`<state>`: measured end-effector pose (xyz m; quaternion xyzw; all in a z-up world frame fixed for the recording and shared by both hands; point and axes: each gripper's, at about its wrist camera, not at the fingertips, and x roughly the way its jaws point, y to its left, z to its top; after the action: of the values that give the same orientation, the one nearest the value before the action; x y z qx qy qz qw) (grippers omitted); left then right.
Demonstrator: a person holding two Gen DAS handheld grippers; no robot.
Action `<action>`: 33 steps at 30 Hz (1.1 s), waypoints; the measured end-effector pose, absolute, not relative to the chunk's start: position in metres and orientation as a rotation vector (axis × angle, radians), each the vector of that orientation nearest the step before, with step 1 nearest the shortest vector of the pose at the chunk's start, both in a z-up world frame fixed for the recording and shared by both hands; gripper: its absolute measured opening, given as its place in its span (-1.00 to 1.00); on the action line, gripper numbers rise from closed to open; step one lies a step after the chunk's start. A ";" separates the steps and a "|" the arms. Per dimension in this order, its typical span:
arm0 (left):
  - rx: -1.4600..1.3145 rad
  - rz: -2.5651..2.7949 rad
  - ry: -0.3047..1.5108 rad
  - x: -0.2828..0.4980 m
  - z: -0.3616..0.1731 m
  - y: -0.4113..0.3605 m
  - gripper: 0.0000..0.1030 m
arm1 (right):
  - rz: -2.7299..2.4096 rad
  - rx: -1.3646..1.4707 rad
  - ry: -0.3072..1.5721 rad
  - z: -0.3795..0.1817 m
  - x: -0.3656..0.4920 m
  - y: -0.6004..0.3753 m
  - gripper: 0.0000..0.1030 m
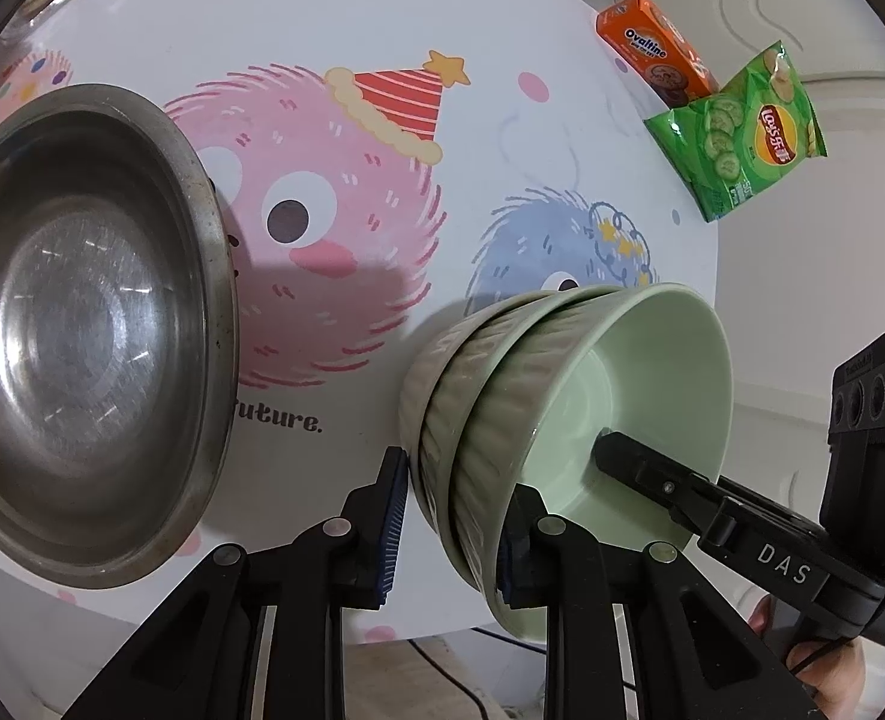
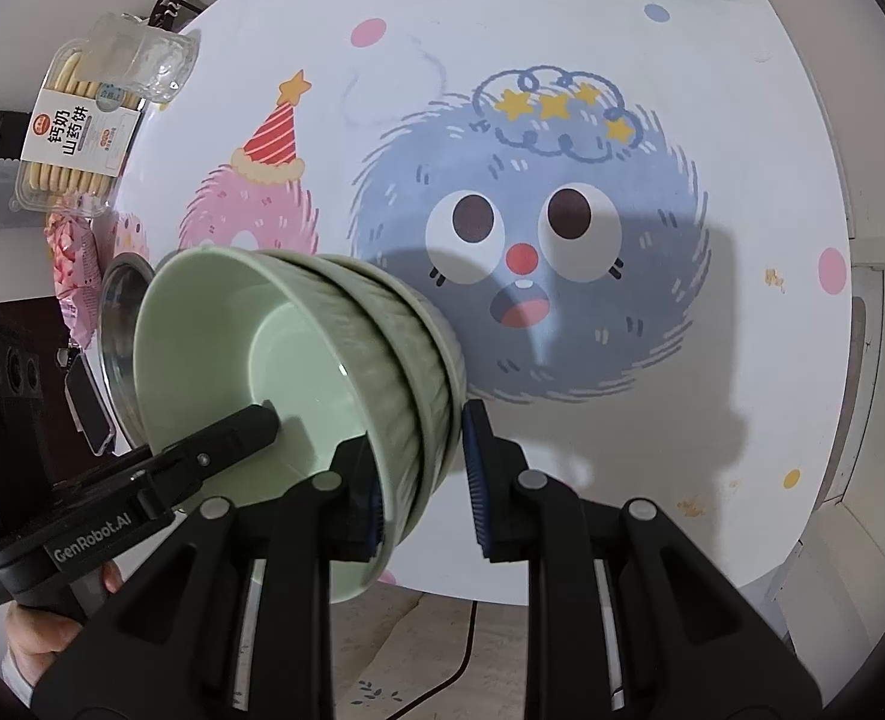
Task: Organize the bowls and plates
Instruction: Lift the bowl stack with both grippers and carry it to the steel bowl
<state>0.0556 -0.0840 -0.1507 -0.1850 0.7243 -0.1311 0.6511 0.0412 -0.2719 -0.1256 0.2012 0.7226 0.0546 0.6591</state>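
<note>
A nested stack of pale green ribbed bowls is near the round table's front edge. My left gripper is shut on the stack's wall, one finger outside and one inside the top bowl. My right gripper is shut on the opposite wall in the same way. In the left wrist view the right gripper's inner finger shows inside the bowl. In the right wrist view the left gripper's inner finger shows there too. A large steel bowl sits empty to the left of the stack. The stack's base is hidden.
The table wears a cartoon-printed cloth. An orange Ovaltine box and a green chip bag lie at its far right edge. A biscuit tray and a pink packet lie at its left. A hand holds the left gripper.
</note>
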 end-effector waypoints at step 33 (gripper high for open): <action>-0.338 -0.317 1.633 0.064 -0.145 -0.092 -0.60 | 0.116 0.493 1.623 -0.124 0.040 -0.276 -0.53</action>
<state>0.0640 -0.0920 -0.1446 -0.1496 0.7220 -0.1401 0.6608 0.0396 -0.2763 -0.1237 0.2178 0.7172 0.0512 0.6599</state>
